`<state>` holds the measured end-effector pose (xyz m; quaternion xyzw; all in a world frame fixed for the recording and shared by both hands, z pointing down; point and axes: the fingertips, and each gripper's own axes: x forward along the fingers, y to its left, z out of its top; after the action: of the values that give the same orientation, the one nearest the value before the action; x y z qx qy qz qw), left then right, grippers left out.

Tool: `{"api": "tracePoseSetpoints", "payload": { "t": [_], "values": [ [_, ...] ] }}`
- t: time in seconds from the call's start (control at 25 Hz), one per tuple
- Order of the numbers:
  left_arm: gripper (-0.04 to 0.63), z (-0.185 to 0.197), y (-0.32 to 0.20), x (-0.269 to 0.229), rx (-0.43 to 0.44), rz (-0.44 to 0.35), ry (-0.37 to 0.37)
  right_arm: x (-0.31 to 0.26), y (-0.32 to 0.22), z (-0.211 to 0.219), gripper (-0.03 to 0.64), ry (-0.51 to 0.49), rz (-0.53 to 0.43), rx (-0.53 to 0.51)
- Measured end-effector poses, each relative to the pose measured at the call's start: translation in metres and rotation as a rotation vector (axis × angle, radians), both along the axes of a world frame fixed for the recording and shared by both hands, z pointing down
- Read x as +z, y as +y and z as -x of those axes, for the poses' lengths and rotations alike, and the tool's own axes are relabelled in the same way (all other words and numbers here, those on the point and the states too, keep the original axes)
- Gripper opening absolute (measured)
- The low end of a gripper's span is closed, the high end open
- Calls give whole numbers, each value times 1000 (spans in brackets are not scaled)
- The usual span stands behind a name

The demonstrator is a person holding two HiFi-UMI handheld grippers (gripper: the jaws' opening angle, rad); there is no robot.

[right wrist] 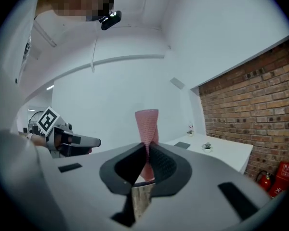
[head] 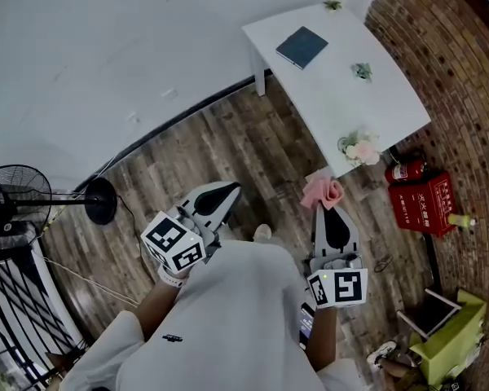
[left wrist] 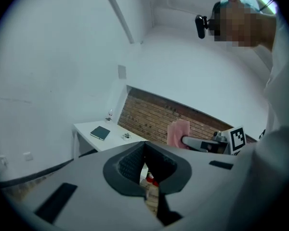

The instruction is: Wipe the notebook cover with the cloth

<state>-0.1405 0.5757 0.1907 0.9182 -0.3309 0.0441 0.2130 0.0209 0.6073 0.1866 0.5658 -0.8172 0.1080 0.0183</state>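
Your right gripper (right wrist: 148,149) has its jaws pinched on a pink cloth (right wrist: 147,124). The cloth stands up from between them in a twisted fold, and in the head view it bunches at the jaw tips. Your left gripper (left wrist: 144,152) has its jaws pressed together with nothing between them. You hold both grippers in front of your white shirt, over the floor and short of the table, with the left a little apart from the right.

The dark blue notebook (head: 301,47) lies flat and closed on the far part of the white table (head: 334,100), well away from the cloth and from both grippers. Also on the tabletop are a small green sprig (head: 361,71) just beyond the notebook and a bunch of pale pink and white flowers (head: 360,149) at the near edge. The near corner of the table is close to the cloth.

The floor (head: 228,145) is dark wood planking. A plain white wall (head: 106,47) runs along one side of the room and a red brick wall (head: 448,63) along the other. A red fire extinguisher (head: 403,170) and a red box (head: 424,204) sit at the foot of the brick wall. A black standing fan (head: 16,198) is at your left.
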Motion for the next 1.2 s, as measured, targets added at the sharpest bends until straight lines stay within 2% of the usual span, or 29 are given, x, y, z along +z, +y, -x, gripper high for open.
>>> {"api": "tracePoseSetpoints", "payload": {
  "t": [0.2,0.36,0.52,0.6,0.8,0.96,1.2],
  "values": [
    [12,-10,-10,3,-6,23,-18,4,-15,-23,15,-26,-21,25],
    [12,-14,-28,7,15,35,-51,-4,-30,-31,11,-113,-68,11],
    [12,-8,-54,16,4,41,-44,10,-52,-27,11,-21,-39,7],
    [12,-5,-73,19,0,39,-31,13,-69,-24,11,-17,-33,5],
    [12,4,-146,29,29,43,-8,20,-131,-7,12,-6,-32,24],
    [12,12,-225,36,66,77,15,23,-203,9,12,-30,-9,64],
    [12,16,-337,22,139,89,57,11,-312,23,14,-58,25,127]
  ]
}}
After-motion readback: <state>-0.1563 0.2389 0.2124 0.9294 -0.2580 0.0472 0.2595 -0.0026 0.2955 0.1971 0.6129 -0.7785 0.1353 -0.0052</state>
